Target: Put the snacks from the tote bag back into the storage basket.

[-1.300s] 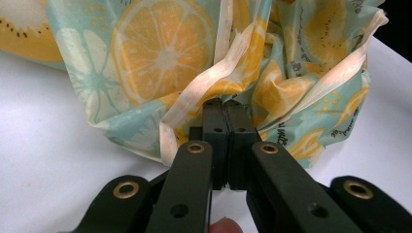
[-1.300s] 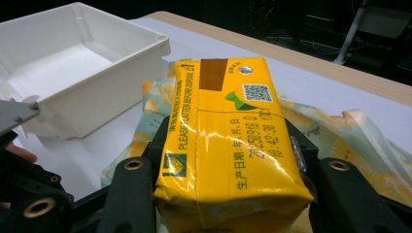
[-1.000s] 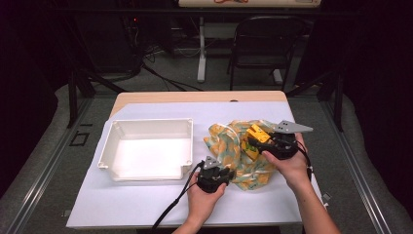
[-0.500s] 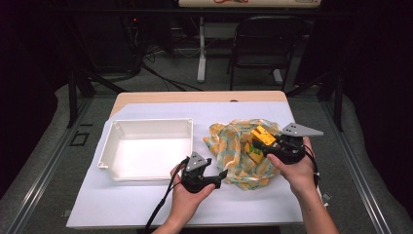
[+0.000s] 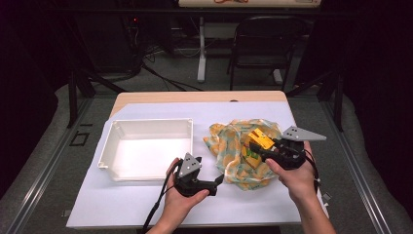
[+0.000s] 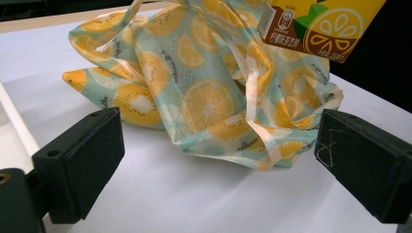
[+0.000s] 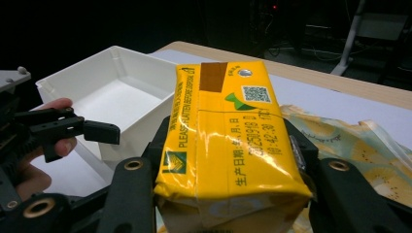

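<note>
Gripping a yellow drink carton (image 7: 228, 141), right fingers (image 7: 303, 150) sit half-hidden; left gripper (image 6: 218, 160) has just opened, empty.

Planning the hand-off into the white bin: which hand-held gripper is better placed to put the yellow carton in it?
Right. The right hand-held gripper already clamps the yellow carton above the fruit-print bag. The left hand-held gripper has just been opening and holds nothing, beside the white bin.

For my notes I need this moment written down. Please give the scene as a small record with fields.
held item: yellow rectangular drink carton, above the bag
right claw: shut on the carton
left claw: jaws have just been opening, nothing between them
bag: crumpled fruit-print cloth bag lying on the white table sheet
container: white plastic tray, left of the bag
</note>
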A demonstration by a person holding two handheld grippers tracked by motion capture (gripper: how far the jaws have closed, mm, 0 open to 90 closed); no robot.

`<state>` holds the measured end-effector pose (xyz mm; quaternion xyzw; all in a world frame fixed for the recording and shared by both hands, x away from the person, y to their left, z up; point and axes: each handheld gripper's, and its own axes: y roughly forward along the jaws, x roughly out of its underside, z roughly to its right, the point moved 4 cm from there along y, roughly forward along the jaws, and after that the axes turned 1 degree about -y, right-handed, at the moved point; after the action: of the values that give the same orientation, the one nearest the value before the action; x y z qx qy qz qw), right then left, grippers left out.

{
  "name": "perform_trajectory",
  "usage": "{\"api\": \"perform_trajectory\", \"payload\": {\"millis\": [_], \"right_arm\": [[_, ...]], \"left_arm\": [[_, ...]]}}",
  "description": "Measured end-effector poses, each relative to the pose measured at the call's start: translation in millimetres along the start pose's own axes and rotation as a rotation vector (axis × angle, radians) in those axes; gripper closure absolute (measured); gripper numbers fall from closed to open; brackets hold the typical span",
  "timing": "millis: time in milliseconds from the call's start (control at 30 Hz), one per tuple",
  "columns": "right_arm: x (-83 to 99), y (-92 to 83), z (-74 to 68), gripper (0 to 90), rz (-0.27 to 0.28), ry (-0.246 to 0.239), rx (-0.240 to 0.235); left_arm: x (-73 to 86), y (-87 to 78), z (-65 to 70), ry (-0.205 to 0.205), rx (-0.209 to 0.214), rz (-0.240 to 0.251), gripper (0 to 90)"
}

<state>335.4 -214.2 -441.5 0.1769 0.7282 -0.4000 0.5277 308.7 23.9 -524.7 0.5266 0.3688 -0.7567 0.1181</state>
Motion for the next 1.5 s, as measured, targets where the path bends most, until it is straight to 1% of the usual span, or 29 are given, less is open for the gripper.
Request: {"api": "perform_trajectory", "payload": {"millis": [67, 200, 267, 367, 467, 533, 567, 633, 700, 767, 967, 1033, 1333, 1367, 1400, 1500], "right_arm": [[-1.6, -1.2, -3.3, 51.8, 0.010, 0.000, -0.006], [-2.4, 0.0, -10.7, 51.8, 0.010, -0.008, -0.019], [-2.4, 2.2, -14.7, 51.8, 0.003, -0.011, -0.027], [-1.4, 7.2, -21.2, 51.7, 0.005, -0.013, -0.039], [0.5, 11.7, -26.2, 51.7, -0.011, -0.021, -0.047], [1.7, 14.7, -29.5, 51.7, -0.009, -0.013, -0.051], [2.1, 15.8, -30.3, 51.7, -0.013, -0.020, -0.052], [2.9, 18.0, -32.8, 51.7, -0.018, -0.019, -0.052], [3.3, 20.1, -35.1, 51.7, -0.009, -0.012, -0.056], [4.1, 21.5, -37.0, 51.7, -0.016, -0.020, -0.059], [6.2, 26.9, -43.3, 51.7, -0.010, -0.013, -0.064], [6.9, 28.3, -45.0, 51.7, -0.017, -0.019, -0.068], [8.6, 33.7, -53.0, 51.7, -0.017, -0.015, -0.073], [8.6, 34.2, -53.8, 51.7, -0.016, -0.015, -0.075], [8.6, 34.6, -54.8, 51.7, -0.020, -0.021, -0.079], [8.7, 35.9, -57.7, 51.7, -0.019, -0.022, -0.082]], "left_arm": [[-1.1, -0.4, 2.0, 0.005, 0.004, 0.006, 3.7], [-2.9, -1.3, 5.3, 0.019, 0.007, 0.016, 3.7], [-3.8, -1.9, 7.5, 0.020, 0.011, 0.024, 3.8], [-4.9, -3.0, 8.9, 0.034, 0.012, 0.026, 4.3], [-5.5, -3.0, 10.2, 0.039, 0.013, 0.033, 4.0], [-5.7, -3.5, 11.0, 0.036, 0.018, 0.030, 3.6], [-5.9, -3.6, 11.7, 0.038, 0.019, 0.034, 3.5], [-6.2, -3.8, 12.5, 0.044, 0.021, 0.036, 3.6], [-6.3, -3.7, 14.3, 0.044, 0.023, 0.039, 3.5], [-6.5, -3.6, 15.3, 0.051, 0.026, 0.039, 3.6], [-6.7, -3.0, 19.1, 0.056, 0.035, 0.045, 3.7], [-6.7, -2.7, 20.3, 0.058, 0.035, 0.045, 3.7], [-8.8, -3.6, 24.7, 0.072, 0.049, 0.065, 4.5], [-8.9, -2.6, 25.7, 0.072, 0.028, 0.076, 4.5], [-8.8, -3.2, 25.7, 0.076, 0.050, 0.064, 4.8], [-8.5, -2.1, 26.7, 0.078, 0.053, 0.064, 5.1]]}}
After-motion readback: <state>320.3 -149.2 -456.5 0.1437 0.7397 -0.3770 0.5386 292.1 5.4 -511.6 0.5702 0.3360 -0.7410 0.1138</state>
